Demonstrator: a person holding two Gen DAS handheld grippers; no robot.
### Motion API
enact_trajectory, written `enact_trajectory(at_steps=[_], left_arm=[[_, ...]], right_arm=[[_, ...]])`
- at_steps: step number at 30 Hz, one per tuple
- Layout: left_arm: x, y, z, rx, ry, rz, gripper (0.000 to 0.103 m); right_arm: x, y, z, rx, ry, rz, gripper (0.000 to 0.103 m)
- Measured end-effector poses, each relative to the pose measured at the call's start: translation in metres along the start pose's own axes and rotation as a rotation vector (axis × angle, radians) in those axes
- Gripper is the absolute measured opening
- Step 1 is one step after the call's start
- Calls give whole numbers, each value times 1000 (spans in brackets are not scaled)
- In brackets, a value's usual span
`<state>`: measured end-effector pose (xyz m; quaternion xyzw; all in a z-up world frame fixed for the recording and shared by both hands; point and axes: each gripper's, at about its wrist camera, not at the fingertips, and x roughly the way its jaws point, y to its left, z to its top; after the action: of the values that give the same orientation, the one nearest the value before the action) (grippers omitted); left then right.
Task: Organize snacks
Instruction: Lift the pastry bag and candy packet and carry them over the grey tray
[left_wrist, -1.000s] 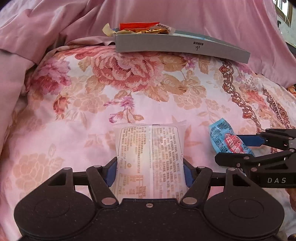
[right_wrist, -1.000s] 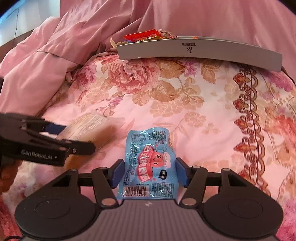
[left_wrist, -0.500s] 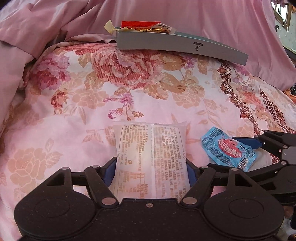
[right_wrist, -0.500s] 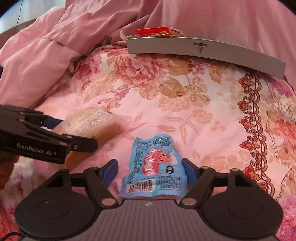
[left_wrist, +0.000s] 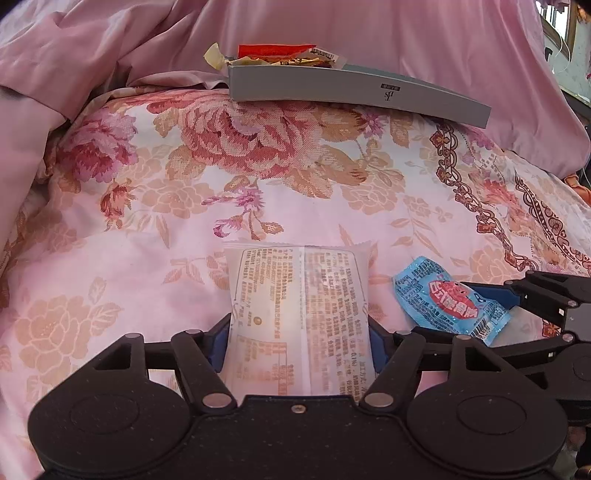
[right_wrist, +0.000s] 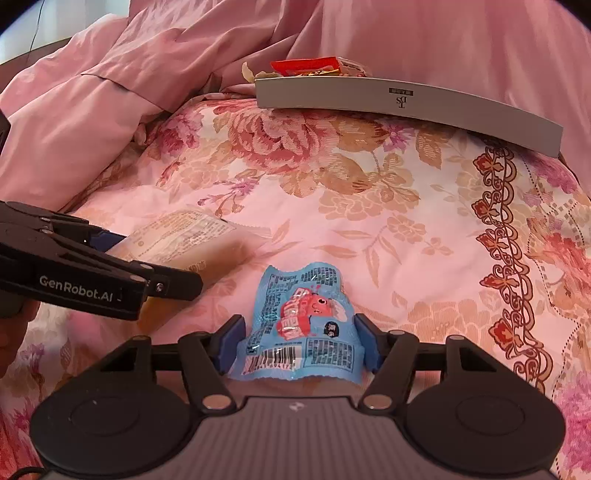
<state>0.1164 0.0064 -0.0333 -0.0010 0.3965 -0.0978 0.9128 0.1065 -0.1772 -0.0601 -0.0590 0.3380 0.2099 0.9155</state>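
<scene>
Left gripper (left_wrist: 299, 332) has its jaws closed on the white snack packet (left_wrist: 299, 306), blue pads pressing both long edges, printed back side facing up, packet sticking forward over the floral bedspread (left_wrist: 258, 177); from the right wrist view the same packet (right_wrist: 184, 240) shows held in the left gripper (right_wrist: 147, 269), which enters from the left side. Right gripper (right_wrist: 299, 345) has its jaws closed on the blue snack packet (right_wrist: 303, 325), pads touching both sides of the wrapper, barcode end nearest the camera, red cartoon print on top; in the left wrist view that blue packet (left_wrist: 450, 299) sits between the right gripper (left_wrist: 491, 314) fingers, just beside the white one, near the bed's front edge. Cannot tell whether either packet rests on the bedspread or is lifted off it. Grey box (left_wrist: 354, 90) lies at the far edge of the bed against the pink quilt (left_wrist: 369, 29), with a red wrapper (left_wrist: 273, 50) and other snack wrappers piled at its left end; same box (right_wrist: 406, 107) and red wrapper (right_wrist: 306, 64) visible from the right wrist view
</scene>
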Motion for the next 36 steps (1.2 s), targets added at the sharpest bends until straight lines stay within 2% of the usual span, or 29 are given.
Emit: enact_trajectory(at_steps=[9, 17, 24, 36], left_arm=[[-4, -1, -1, -11, -9, -5, 68], [-9, -4, -4, -44, -36, -63, 68], [-12, -3, -5, -75, -69, -83, 68], [-19, -5, 2, -83, -122, -79, 68]], right_arm=[[-12, 6, -9, 16, -32, -8, 65], [-19, -1, -14, 73, -57, 34, 65], [-26, -3, -16, 90, -92, 25, 65], [-39, -16, -9, 114, -150, 6, 66]])
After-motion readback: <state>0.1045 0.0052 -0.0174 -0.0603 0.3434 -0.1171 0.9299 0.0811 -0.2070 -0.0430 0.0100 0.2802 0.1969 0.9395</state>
